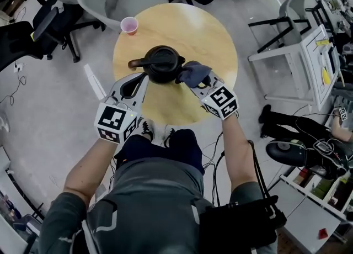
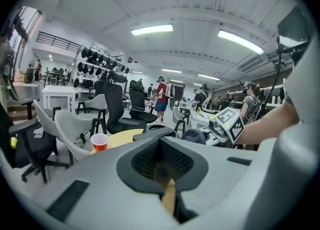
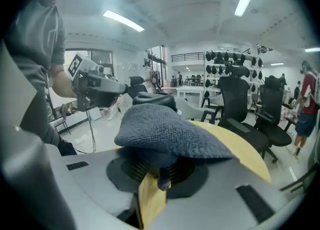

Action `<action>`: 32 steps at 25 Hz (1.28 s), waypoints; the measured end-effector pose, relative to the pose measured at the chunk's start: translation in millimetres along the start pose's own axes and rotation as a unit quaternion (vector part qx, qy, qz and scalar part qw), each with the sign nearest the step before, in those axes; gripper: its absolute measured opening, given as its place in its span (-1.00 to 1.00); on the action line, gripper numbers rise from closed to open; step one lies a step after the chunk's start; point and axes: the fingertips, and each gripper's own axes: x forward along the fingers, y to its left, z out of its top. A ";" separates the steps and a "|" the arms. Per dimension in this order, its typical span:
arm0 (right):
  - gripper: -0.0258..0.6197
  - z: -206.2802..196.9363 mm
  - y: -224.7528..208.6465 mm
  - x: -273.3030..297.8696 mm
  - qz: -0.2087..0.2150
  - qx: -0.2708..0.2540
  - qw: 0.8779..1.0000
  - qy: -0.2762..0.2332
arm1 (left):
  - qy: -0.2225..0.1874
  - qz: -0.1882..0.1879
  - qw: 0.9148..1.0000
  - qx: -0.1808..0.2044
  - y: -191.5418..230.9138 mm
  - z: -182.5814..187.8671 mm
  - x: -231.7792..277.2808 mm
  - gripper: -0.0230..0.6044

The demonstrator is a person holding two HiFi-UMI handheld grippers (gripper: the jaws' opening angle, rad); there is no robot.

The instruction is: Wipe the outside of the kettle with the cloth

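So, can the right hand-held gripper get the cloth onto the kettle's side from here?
Probably yes: the right hand-held gripper, shut on the cloth, sits right beside the kettle with nothing between them.

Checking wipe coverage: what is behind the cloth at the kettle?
The kettle's right side, with yellow table below. The patch of kettle wall that the cloth covers cannot be seen.

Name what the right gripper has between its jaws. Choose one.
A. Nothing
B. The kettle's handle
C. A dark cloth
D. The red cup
C: in the right gripper view the right gripper is shut on the dark cloth, which bunches out over its jaws; in the head view the cloth sits against the side of the black kettle.
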 end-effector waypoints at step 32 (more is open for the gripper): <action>-0.64 -24.1 -27.6 26.5 0.324 -0.150 0.932 -0.053 | -0.035 0.304 0.947 -0.100 -29.7 -23.9 29.1 -0.90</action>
